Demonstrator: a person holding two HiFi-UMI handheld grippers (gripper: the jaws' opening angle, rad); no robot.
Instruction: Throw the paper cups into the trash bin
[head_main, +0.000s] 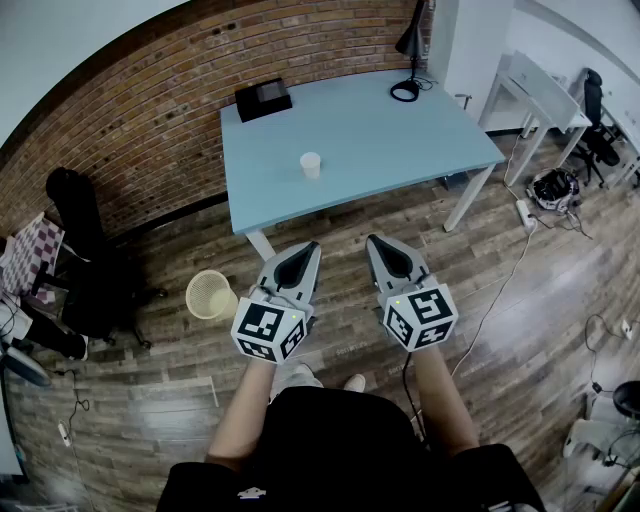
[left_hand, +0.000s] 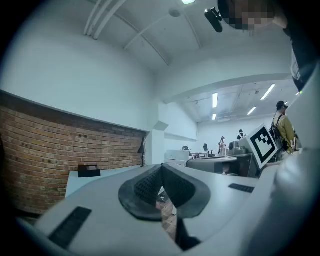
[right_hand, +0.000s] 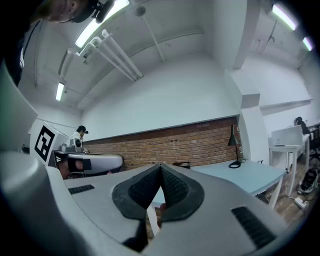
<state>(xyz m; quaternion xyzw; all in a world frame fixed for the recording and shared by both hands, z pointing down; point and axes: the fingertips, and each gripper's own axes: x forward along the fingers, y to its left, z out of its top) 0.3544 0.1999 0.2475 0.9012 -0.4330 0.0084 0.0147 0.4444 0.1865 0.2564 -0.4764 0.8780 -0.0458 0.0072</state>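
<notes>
One white paper cup (head_main: 311, 165) stands upright near the front middle of the light blue table (head_main: 400, 130). A pale wire trash bin (head_main: 209, 294) sits on the wooden floor, left of the table's front leg. My left gripper (head_main: 308, 250) and right gripper (head_main: 377, 244) hover side by side in front of the table, held level, short of the cup. Both are shut with nothing between the pads: in the left gripper view the tips (left_hand: 161, 167) meet, and in the right gripper view the tips (right_hand: 160, 167) meet too.
A black box (head_main: 263, 98) lies at the table's back left and a black desk lamp (head_main: 410, 60) at its back right. A brick wall (head_main: 150, 100) runs behind. A black chair (head_main: 75, 230) stands left; white desks (head_main: 540, 95) and cables lie right.
</notes>
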